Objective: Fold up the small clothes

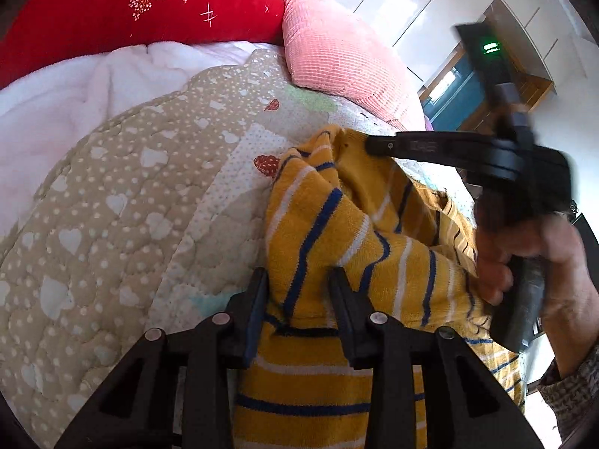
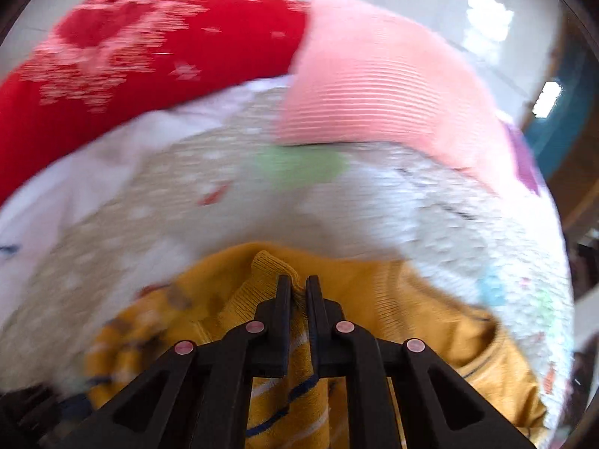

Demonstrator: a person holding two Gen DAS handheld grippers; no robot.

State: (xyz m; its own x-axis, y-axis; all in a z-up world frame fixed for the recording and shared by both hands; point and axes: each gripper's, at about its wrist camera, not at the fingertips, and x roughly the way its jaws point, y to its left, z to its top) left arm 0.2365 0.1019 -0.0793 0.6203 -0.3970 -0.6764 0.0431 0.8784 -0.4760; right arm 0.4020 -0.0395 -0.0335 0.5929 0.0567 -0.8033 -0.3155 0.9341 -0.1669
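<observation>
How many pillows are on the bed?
2 pillows: a red flowered pillow at the far left of the bed, and a pink ribbed pillow right beside it. Others may lie outside the view.

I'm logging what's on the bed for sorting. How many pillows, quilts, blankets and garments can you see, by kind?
Pillows: 2, red floral pillow and pink ribbed pillow
Quilts: 1, heart-print quilt
Blankets: 1, white blanket
Garments: 1, yellow striped garment
Total: 5
</observation>
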